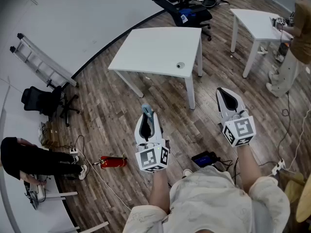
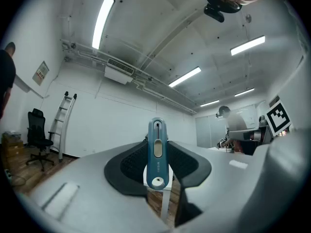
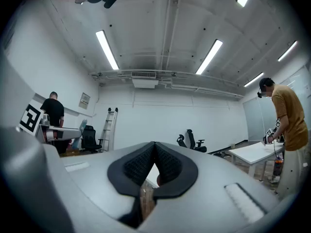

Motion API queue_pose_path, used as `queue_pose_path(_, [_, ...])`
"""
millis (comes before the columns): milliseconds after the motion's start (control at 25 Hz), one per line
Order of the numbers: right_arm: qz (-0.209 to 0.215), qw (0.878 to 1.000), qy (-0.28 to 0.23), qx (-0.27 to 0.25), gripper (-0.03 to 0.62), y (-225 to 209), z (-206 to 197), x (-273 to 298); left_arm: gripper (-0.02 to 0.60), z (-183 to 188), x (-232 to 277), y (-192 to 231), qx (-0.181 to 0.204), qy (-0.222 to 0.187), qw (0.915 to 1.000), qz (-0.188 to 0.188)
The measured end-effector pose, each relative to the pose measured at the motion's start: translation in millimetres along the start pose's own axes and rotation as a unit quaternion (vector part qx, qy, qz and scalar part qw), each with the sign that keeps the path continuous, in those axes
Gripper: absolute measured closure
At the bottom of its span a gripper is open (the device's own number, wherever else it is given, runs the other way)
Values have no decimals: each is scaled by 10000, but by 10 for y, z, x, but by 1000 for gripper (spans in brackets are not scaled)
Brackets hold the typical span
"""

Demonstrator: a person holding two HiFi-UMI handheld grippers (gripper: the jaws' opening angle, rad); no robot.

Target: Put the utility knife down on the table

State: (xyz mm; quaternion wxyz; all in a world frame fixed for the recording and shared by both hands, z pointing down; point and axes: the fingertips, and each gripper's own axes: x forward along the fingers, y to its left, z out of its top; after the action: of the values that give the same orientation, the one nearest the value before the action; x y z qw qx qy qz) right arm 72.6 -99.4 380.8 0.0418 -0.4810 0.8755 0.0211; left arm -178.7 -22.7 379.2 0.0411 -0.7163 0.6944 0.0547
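Observation:
A blue utility knife [image 1: 147,113] stands upright between the pads of my left gripper [image 1: 147,120], which is shut on it, held in the air over the wooden floor. In the left gripper view the utility knife [image 2: 157,154] fills the gap of the left gripper [image 2: 157,145], slider facing the camera. The white table [image 1: 160,50] lies ahead of both grippers, a little beyond them. My right gripper [image 1: 226,98] hovers to the right, shut with nothing in it; in its own view the right gripper [image 3: 154,148] has its pads meeting at the tips.
A small round object [image 1: 180,65] lies near the table's front edge. A second white table [image 1: 257,23] with a person [image 1: 299,33] stands at the far right. A ladder [image 1: 41,59], office chairs [image 1: 46,103], a red object [image 1: 112,162], cables and another person [image 1: 29,159] are on the floor at left.

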Motion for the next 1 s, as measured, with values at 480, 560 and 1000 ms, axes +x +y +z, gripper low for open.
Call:
queue_pose_path(480, [27, 10000, 57, -32, 588, 31, -48, 11, 434, -52, -5, -64, -29, 102, 9999, -50])
queue_pose_path(560, [22, 10000, 60, -34, 588, 38, -60, 11, 434, -56, -10, -69, -36, 111, 9999, -71])
queue_pose_path(1000, [-23, 9999, 88, 133, 588, -16, -148, -34, 434, -75, 28, -124, -74, 148, 9998, -76])
